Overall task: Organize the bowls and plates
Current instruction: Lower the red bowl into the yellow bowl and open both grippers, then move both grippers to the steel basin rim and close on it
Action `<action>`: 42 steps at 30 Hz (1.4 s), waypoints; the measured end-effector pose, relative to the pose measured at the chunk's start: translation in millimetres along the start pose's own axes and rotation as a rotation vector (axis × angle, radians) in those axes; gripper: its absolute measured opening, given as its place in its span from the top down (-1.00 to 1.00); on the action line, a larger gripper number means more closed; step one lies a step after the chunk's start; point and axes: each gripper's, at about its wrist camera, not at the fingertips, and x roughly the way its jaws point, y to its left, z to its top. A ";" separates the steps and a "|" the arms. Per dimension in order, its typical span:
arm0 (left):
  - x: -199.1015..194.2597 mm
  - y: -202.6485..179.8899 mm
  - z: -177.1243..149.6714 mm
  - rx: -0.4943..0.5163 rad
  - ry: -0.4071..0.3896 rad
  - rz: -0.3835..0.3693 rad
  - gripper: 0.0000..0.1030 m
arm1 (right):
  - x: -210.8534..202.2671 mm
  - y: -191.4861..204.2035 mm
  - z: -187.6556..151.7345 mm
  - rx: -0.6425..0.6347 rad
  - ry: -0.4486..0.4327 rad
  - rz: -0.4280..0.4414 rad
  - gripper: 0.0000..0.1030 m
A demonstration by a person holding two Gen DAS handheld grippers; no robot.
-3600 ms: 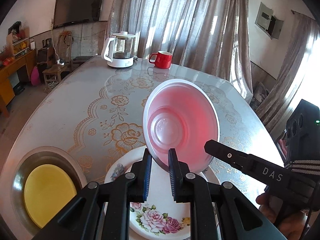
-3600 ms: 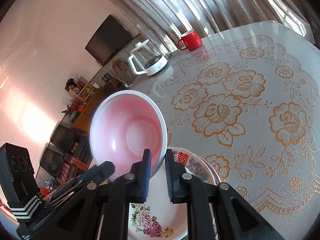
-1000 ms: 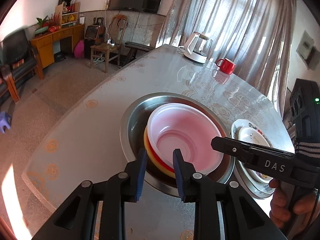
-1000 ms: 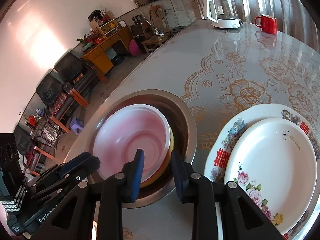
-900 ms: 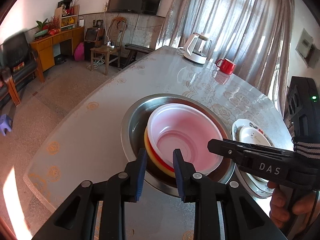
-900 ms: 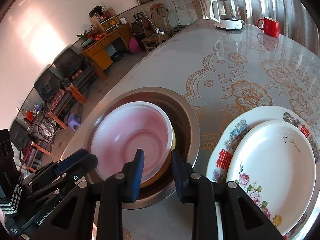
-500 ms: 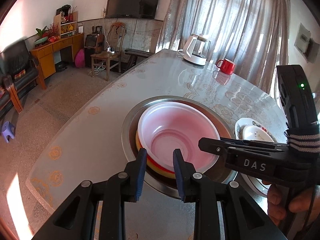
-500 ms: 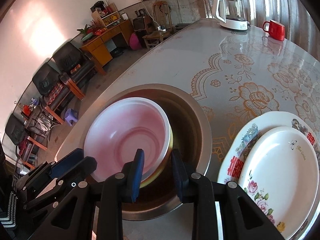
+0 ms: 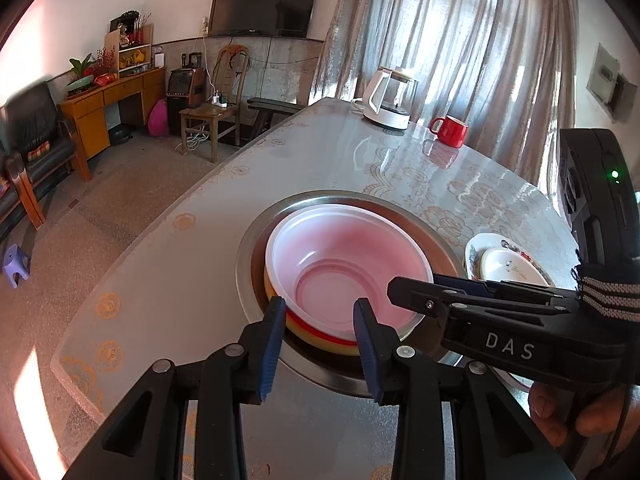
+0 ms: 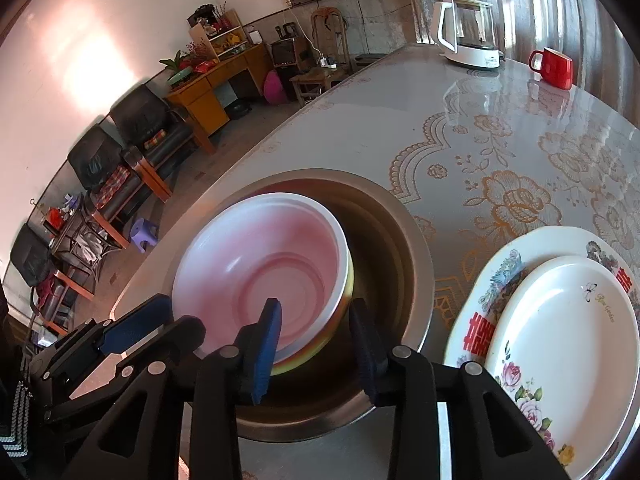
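Jaws of your left gripper [image 9: 320, 322] and right gripper [image 10: 314, 322] are standing spread, holding nothing. You are looking at the pink bowl [image 9: 348, 272] nested on coloured bowls inside the steel basin [image 10: 404, 248]; it seems light, thin, slippery plastic, so pinch its rim.

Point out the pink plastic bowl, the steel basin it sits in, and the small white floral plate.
Pink plastic bowl [image 10: 264, 264]: right wrist view, inner floor.
Round steel basin [image 10: 384, 236]: right wrist view, bare inner wall right of the bowl.
Small white floral plate [image 10: 560, 332]: right wrist view, plain centre.
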 end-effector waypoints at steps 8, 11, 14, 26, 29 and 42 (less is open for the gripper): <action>-5.6 1.3 -1.8 -0.012 -0.007 0.009 0.15 | -14.5 -7.7 -5.2 0.030 -0.047 0.013 0.24; -8.3 4.4 -3.0 -0.021 -0.007 0.011 0.14 | -21.0 -12.1 -7.0 0.046 -0.066 0.027 0.24; -9.6 7.1 -3.7 -0.030 -0.004 0.014 0.14 | -27.3 -13.3 -8.7 0.050 -0.080 0.033 0.22; -15.6 39.8 -3.4 -0.133 -0.009 0.043 0.09 | -44.9 -33.0 -24.6 0.102 -0.110 0.045 0.20; -15.7 49.8 -3.1 -0.160 -0.005 0.059 0.09 | -44.4 -35.6 -27.9 0.104 -0.107 0.057 0.20; -3.4 66.4 0.8 -0.186 0.014 0.115 0.11 | -37.9 -26.2 -32.0 0.046 -0.098 0.027 0.20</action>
